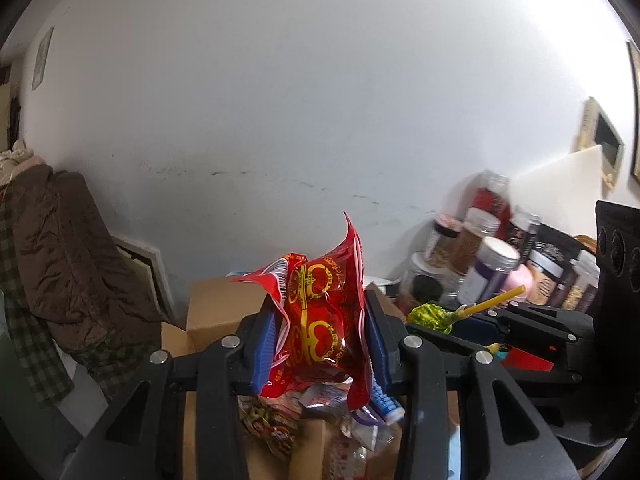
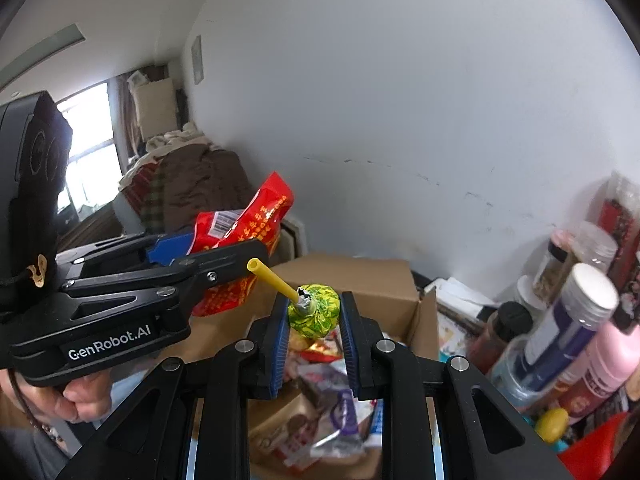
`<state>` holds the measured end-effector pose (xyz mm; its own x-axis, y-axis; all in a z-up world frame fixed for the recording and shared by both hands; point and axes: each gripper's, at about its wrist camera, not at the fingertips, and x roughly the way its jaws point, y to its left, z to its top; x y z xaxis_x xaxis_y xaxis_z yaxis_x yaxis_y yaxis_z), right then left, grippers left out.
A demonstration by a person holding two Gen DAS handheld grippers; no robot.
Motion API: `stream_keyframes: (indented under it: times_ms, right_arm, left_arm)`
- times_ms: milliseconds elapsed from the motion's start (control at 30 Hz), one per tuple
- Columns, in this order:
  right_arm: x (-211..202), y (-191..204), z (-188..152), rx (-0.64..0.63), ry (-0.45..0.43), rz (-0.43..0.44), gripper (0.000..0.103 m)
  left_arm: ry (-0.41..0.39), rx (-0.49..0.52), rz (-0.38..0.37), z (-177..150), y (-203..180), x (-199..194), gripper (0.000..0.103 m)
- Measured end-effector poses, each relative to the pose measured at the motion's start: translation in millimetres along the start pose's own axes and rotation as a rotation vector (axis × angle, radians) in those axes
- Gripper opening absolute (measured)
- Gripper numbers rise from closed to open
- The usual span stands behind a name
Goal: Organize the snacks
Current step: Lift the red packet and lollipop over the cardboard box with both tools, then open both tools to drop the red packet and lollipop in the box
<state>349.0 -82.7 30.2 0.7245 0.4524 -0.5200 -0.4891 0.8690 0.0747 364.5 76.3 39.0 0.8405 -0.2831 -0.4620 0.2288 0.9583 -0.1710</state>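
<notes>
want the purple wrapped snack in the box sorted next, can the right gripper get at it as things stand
Probably not yet. The right gripper is shut on the green lollipop, so its jaws are full. The purple wrapped snack lies uncovered on top of the pile in the cardboard box, just below.

This was a lived-in home, most likely a bedroom or spare room. A brown quilt [image 2: 200, 184] lay heaped with checked bedding beside a window [image 2: 86, 148], and framed pictures [image 1: 602, 142] hung on the scuffed white wall [image 1: 300, 120]. Food jars and bottles [image 2: 572, 312] crowded the right-hand corner, next to an open cardboard box [image 2: 368, 280] filled with loose snack packets.
</notes>
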Motion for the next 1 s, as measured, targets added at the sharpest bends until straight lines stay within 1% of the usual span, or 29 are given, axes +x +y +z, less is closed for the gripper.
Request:
stream_keyframes:
  times_ms: [133,200,300,367,433,600,733,800,933,1000]
  right_arm:
    - [25,-11,-3,0.016,0.028,-0.011,0.024]
    - [34,-13,-6,0.021,0.042,-0.012,0.024]
    - [51,-18,-10,0.035,0.064,-0.015,0.024]
    - [60,-19,-15,0.04,0.086,-0.01,0.024]
    - [71,-22,-17,0.047,0.127,-0.008,0.024]
    - [87,-30,-24,0.072,0.194,-0.012,0.024]
    - [99,-35,-30,0.08,0.237,-0.028,0.024]
    - [107,-38,-33,0.088,0.267,-0.039,0.024]
    - [112,-33,-36,0.058,0.311,-0.09,0.024]
    - [115,-32,-37,0.056,0.329,-0.083,0.024]
  left_arm:
    - [0.052,0.015,0.035,-5,9,29,0.039]
    - [0.08,0.018,0.04,-8,13,42,0.039]
    - [0.149,0.016,0.037,-16,18,66,0.039]
    - [0.181,0.017,0.04,-20,20,75,0.039]
    - [0.208,0.023,0.062,-24,20,86,0.039]
    - [0.286,0.01,0.045,-34,21,107,0.039]
    - [0.314,0.02,0.07,-39,20,117,0.039]
    - [0.334,0.015,0.069,-41,21,122,0.039]
    - [0.367,0.018,0.085,-46,23,132,0.039]
    - [0.375,0.018,0.094,-48,24,134,0.039]
